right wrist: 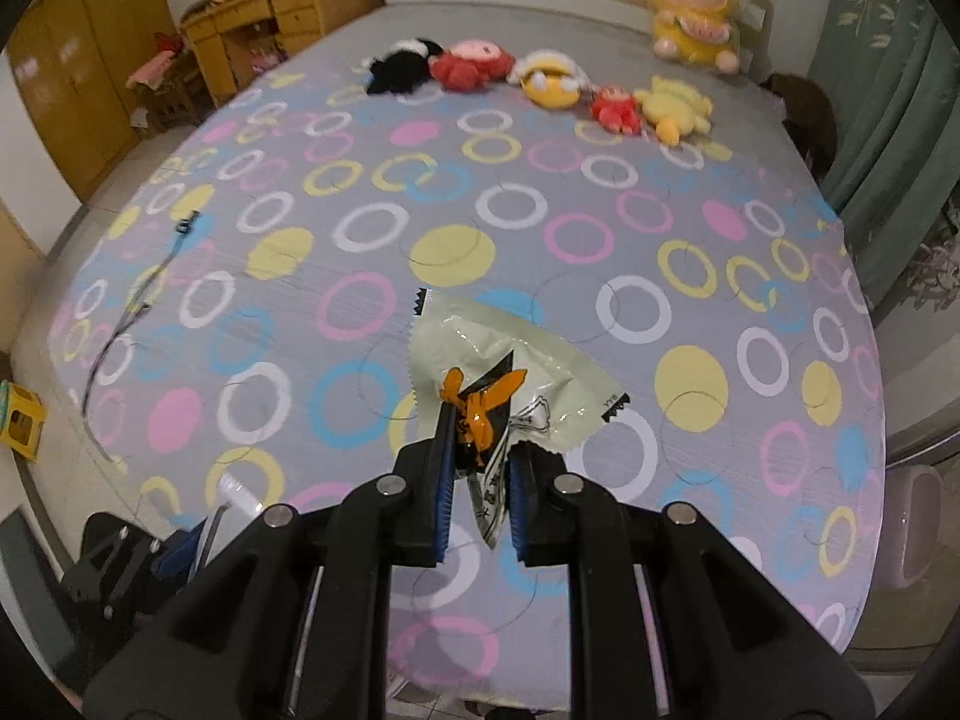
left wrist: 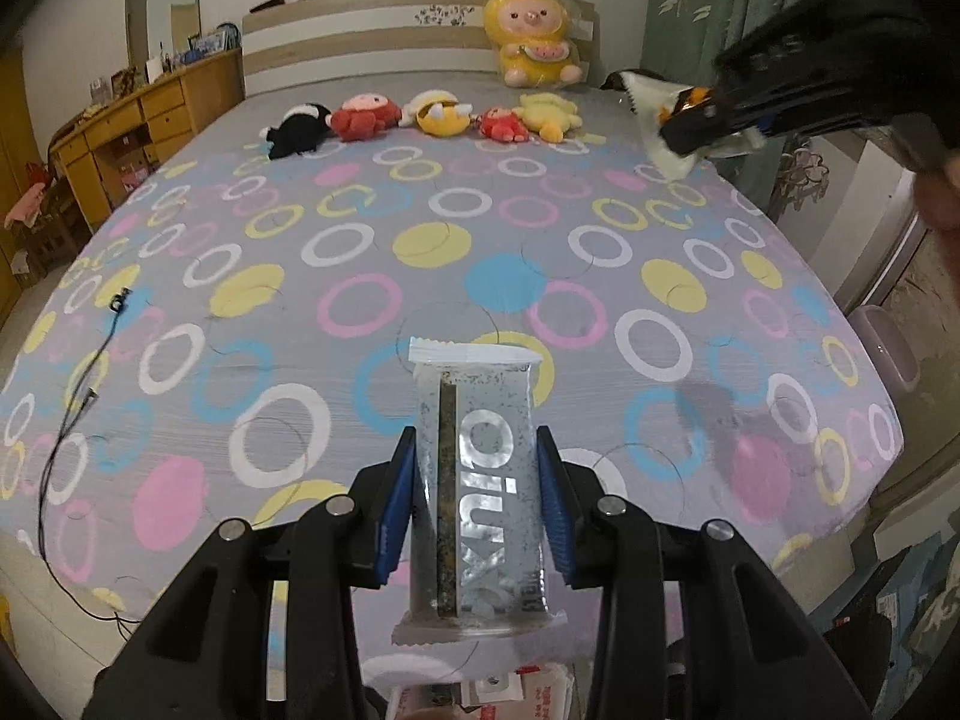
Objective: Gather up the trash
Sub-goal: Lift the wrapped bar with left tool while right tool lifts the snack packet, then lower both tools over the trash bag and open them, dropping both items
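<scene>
Clear plastic with silver lettering fills your left gripper [left wrist: 477, 510]: the snack-bar wrapper [left wrist: 474, 504] stands lengthwise between the 2 blue pads, clamped across its narrow width, with its crimped white ends sticking out past the pads above and below. Held that way it stays flat and readable, and it hangs clear of the bed [left wrist: 540, 252] near the foot edge. Your right gripper [right wrist: 477, 480] is closed on the pale green wrapper [right wrist: 498, 360] at its crumpled end with the orange print, so most of the sheet fans out loose beyond the fingertips; in the left wrist view that same wrapper shows high over the bed's right edge. You have pinched it by a corner, probably because a limp sheet offers no firmer hold, and it may slip if you swing it fast. Both pieces look lifted off the patterned sheet and ready to carry to a bin, but no bin can be made out for certain; a pale container [right wrist: 918, 516] beside the bed's right edge is cut off by the lens rim. 5 small plush toys [left wrist: 432, 114] line the head of the bed, a larger yellow doll [left wrist: 534, 39] leans on the headboard, and a black cable [left wrist: 78, 396] trails along the left edge. Print on both wrappers is too distorted to read fully.
</scene>
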The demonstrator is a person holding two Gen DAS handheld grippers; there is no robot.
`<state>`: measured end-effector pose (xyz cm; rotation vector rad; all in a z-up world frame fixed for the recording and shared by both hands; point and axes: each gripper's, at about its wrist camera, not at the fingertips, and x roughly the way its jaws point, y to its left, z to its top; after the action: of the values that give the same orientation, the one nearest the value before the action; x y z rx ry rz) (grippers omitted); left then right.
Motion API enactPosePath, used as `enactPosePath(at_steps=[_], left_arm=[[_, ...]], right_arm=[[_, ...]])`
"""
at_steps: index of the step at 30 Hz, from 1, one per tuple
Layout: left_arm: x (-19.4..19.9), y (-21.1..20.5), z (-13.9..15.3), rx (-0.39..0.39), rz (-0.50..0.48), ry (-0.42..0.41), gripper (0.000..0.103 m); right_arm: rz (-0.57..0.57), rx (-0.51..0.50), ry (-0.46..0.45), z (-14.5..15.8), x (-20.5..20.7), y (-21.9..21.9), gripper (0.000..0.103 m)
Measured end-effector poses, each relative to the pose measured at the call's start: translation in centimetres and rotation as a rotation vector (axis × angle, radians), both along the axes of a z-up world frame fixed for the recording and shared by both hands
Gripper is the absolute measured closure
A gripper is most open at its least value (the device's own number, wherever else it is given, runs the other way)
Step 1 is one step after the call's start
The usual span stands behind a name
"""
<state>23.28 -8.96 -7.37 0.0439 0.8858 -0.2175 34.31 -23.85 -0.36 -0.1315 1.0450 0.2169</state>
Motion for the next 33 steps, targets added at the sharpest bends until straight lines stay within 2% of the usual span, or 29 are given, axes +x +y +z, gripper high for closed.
enactPosePath(at_steps=[5, 9, 14, 19, 23, 28, 33], left_arm=[[-2.6, 1.0, 1.8, 0.002, -0.013, -0.025, 0.066], [-4.8, 1.7, 3.0, 0.006, -0.022, -0.045, 0.066], [-7.5, 2.8, 4.0, 0.008, -0.040, -0.060, 0.066], [-10.3, 3.7, 3.7, 0.016, -0.068, -0.052, 0.066], [-12.4, 4.8, 2.6, 0.001, -0.083, -0.029, 0.066], [-14.9, 5.8, 0.7, -0.001, -0.091, 0.004, 0.066], [-16.8, 6.0, -2.7, 0.010, -0.103, 0.078, 0.066]], right_arm=[[0.027, 0.024, -0.063, 3.0, -5.1, 0.6, 0.088], [0.034, 0.052, -0.102, 4.3, -9.6, 0.9, 0.088], [0.044, 0.070, -0.138, 4.6, -15.1, 1.1, 0.088], [0.043, 0.076, -0.160, 3.8, -19.7, 1.1, 0.088], [0.030, 0.086, -0.169, 1.8, -23.5, 1.2, 0.088], [-0.003, 0.108, -0.144, -2.3, -27.4, 1.2, 0.088], [-0.018, 0.119, -0.043, -8.8, -29.0, 1.9, 0.088]])
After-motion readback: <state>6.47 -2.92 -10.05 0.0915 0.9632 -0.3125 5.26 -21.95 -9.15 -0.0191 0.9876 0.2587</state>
